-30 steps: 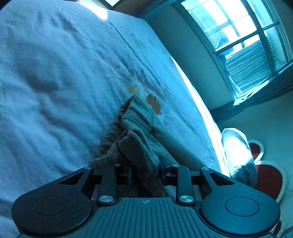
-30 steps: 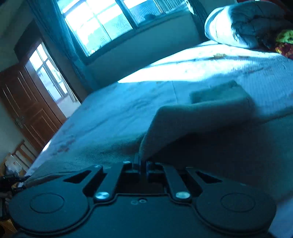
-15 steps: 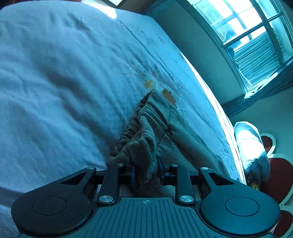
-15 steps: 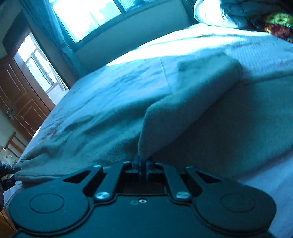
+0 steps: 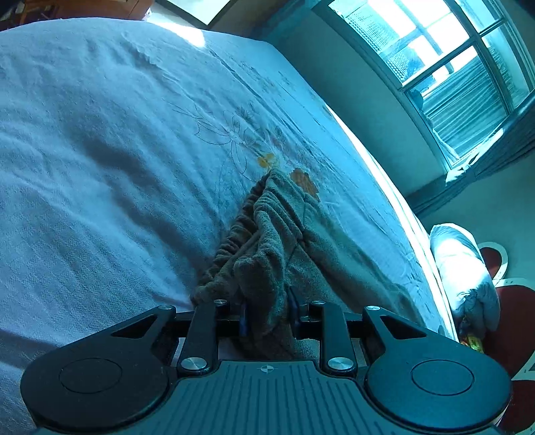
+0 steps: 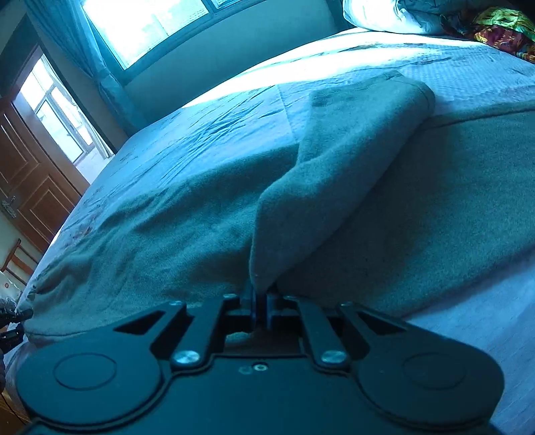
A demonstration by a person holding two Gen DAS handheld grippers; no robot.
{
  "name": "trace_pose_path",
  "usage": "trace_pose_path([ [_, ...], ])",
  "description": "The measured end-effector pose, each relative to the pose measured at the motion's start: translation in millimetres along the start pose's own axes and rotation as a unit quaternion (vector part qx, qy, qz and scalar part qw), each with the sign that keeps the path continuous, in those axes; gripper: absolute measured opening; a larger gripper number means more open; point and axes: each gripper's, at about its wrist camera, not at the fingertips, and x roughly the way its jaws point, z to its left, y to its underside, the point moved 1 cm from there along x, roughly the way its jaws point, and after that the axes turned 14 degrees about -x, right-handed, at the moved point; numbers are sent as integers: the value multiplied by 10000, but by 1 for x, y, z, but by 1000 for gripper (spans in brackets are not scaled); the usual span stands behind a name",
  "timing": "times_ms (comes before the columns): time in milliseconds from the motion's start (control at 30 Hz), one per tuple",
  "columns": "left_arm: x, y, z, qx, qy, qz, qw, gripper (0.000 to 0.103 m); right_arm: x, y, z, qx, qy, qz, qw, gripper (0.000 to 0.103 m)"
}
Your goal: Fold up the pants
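Grey-brown fleece pants [image 5: 277,234] lie on a pale bedsheet [image 5: 100,150]. In the left wrist view my left gripper [image 5: 267,316] is shut on the bunched elastic waistband end of the pants. In the right wrist view the pants [image 6: 150,234] spread wide across the bed, and my right gripper [image 6: 260,299] is shut on a lifted fold of the leg fabric [image 6: 334,167], which is drawn over the layer below.
A window [image 5: 451,60] and wall run along the far side of the bed. A rolled duvet [image 5: 464,277] lies at the head end; it also shows in the right wrist view [image 6: 394,13] beside a colourful cloth [image 6: 501,30]. A wooden door [image 6: 30,187] stands left.
The right gripper has pulled its fold farther over the pants and dropped closer to the bed. The left gripper holds the waistband and has shifted only slightly.
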Motion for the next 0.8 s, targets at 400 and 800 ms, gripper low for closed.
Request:
trace_pose_path([
  [400,-20,3,-13,-53,161,-454,9988,27,-22,-4,-3,-135,-71,-106,9998,12],
  [800,-19,-1,3,54,104,-514,9986,20,-19,-4,-5,-10,-111,-127,9999,12],
])
